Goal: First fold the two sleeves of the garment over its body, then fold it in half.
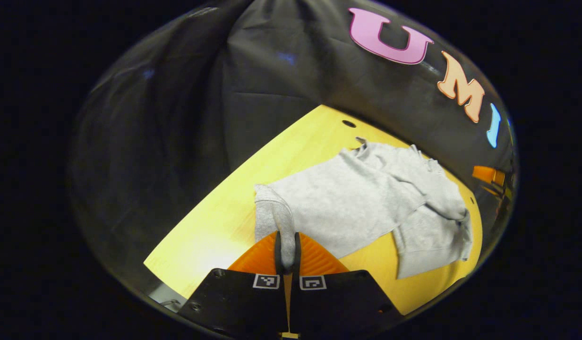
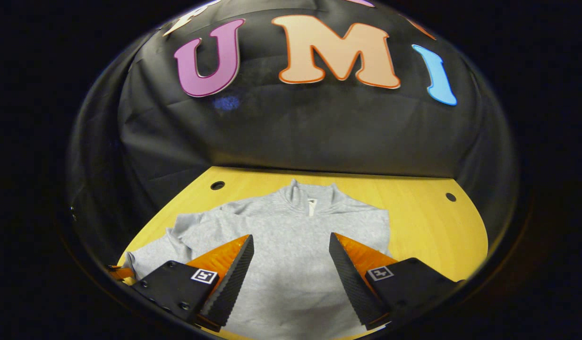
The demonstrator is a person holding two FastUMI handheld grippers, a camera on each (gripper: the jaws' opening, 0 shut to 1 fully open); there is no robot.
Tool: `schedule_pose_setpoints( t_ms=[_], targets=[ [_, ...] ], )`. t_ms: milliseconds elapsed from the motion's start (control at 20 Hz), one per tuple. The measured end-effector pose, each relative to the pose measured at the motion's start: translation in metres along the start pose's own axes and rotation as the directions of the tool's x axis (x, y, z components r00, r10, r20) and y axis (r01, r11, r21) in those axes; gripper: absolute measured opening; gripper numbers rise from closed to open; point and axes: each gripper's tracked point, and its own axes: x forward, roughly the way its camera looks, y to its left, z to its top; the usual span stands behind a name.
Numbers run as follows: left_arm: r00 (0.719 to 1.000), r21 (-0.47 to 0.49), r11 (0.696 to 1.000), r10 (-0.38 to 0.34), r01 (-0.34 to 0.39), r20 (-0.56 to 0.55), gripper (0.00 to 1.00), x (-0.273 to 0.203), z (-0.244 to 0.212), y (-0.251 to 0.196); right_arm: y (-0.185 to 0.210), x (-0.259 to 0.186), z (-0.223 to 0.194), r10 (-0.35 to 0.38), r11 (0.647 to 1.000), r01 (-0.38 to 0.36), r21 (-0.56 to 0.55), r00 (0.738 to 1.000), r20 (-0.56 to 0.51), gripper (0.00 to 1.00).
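We are at the first sleeve fold. On the yellow wooden table point(image 2: 428, 222) the grey zip-neck sweatshirt point(image 2: 291, 245) lies front up, collar toward the booth wall, spread across the middle of the board. In the left gripper view the sweatshirt point(image 1: 352, 198) runs away from us, and the sleeve cuff point(image 1: 284, 236) rises off the table into the left gripper point(image 1: 286, 257), whose fingers are pinched narrow on that cuff from both sides. We judge the sleeve is lifted and ready to be carried across the chest.

The next move, as we read it, calls for swinging that cuff inward over the body and laying it flat, releasing only once the fabric rests on the torso, so the sleeve does not spring back or bunch at the shoulder.

The right gripper point(image 2: 291, 271) hangs over the lower torso with its fingers spread wide and nothing between them; it looks free to take the other sleeve afterwards.

The cloth looks soft and slightly rumpled. The far sleeve point(image 1: 432, 236) is bent back on itself near the table edge, with creases at its shoulder.
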Motion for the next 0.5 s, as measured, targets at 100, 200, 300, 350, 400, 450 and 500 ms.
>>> schedule_pose_setpoints(
  t_ms=[100,200,300,350,400,450,500],
  targets=[
    [0.998,0.016,0.998,-0.068,0.068,0.010,0.01,-0.001,0.015,-0.035,-0.027,-0.013,-0.007,-0.035,0.999,0.035,0.013,0.999,-0.008,0.97],
    [0.990,0.036,0.990,-0.140,0.139,0.023,0.01,0.000,0.032,-0.077,-0.053,-0.027,-0.014,-0.068,0.997,0.069,0.026,0.997,-0.018,0.97],
    [0.977,0.060,0.976,-0.212,0.209,0.039,0.01,-0.002,0.047,-0.121,-0.075,-0.040,-0.018,-0.094,0.995,0.095,0.036,0.995,-0.020,0.97],
    [0.968,0.073,0.968,-0.245,0.241,0.050,0.01,-0.003,0.055,-0.143,-0.085,-0.047,-0.019,-0.105,0.994,0.105,0.040,0.994,-0.020,0.97],
    [0.958,0.090,0.958,-0.279,0.274,0.060,0.01,-0.004,0.062,-0.166,-0.096,-0.053,-0.019,-0.114,0.993,0.114,0.041,0.993,-0.018,0.97],
    [0.947,0.107,0.947,-0.312,0.304,0.072,0.01,-0.006,0.070,-0.189,-0.105,-0.057,-0.020,-0.122,0.992,0.123,0.040,0.992,-0.019,0.97],
    [0.936,0.124,0.936,-0.341,0.330,0.083,0.01,-0.006,0.077,-0.211,-0.115,-0.062,-0.022,-0.129,0.991,0.130,0.041,0.991,-0.021,0.97]
  ],
)
